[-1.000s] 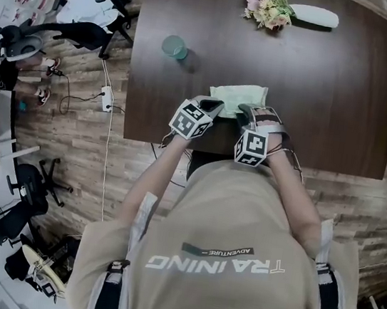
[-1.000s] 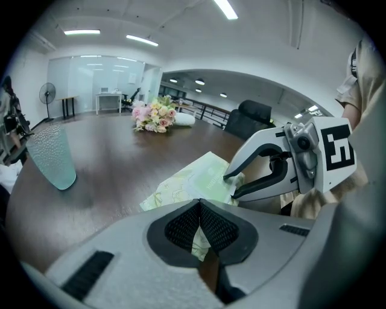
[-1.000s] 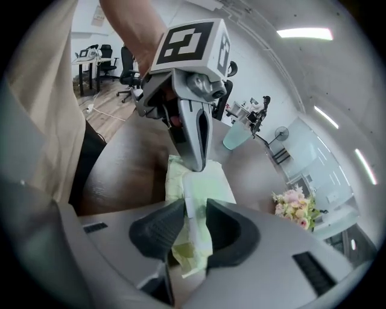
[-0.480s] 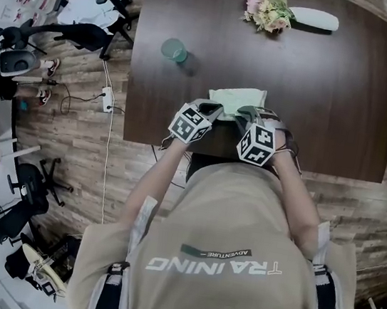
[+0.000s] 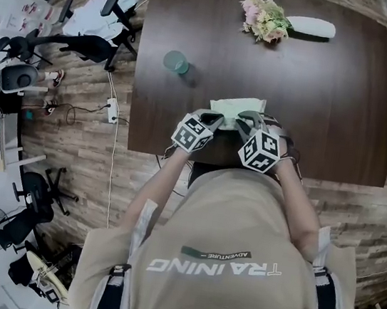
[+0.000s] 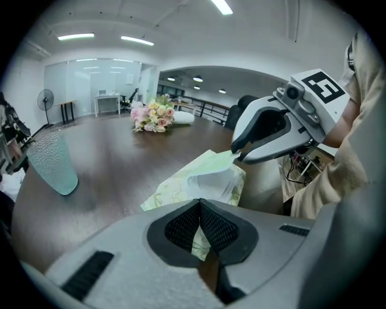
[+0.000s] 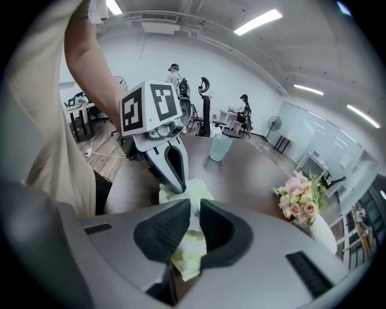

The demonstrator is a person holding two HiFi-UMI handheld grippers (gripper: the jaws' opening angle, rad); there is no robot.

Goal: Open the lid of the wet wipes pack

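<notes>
In my head view the pale green wet wipes pack (image 5: 235,106) lies on the dark brown wooden tabletop (image 5: 331,99), at the centre of the frame and close to the tabletop's near edge. Both grippers meet at it.

My left gripper (image 5: 211,120) is at the pack's lower left corner. In the left gripper view, my left gripper (image 6: 200,208) has its ribbed pads pressed together at the tips, and the patterned edge of the pack (image 6: 181,184) is pinched between them at the bottom centre of the frame.

My right gripper (image 5: 246,119) is just beside it, on the pack's right side. The left gripper view shows it coming in from the upper right, its tips clamped on the light green lid flap (image 6: 217,162). The flap is raised off the pack, with a whitish opening showing under it. In the right gripper view, my right gripper (image 7: 194,211) has its jaws nearly closed, with the flap (image 7: 196,190) in the narrow gap and the pack (image 7: 187,253) below.

A translucent teal ribbed cup (image 5: 175,61) stands upright, well apart, towards the upper left of the tabletop. A bouquet of pink and cream flowers (image 5: 266,13) lies at the top centre.
</notes>
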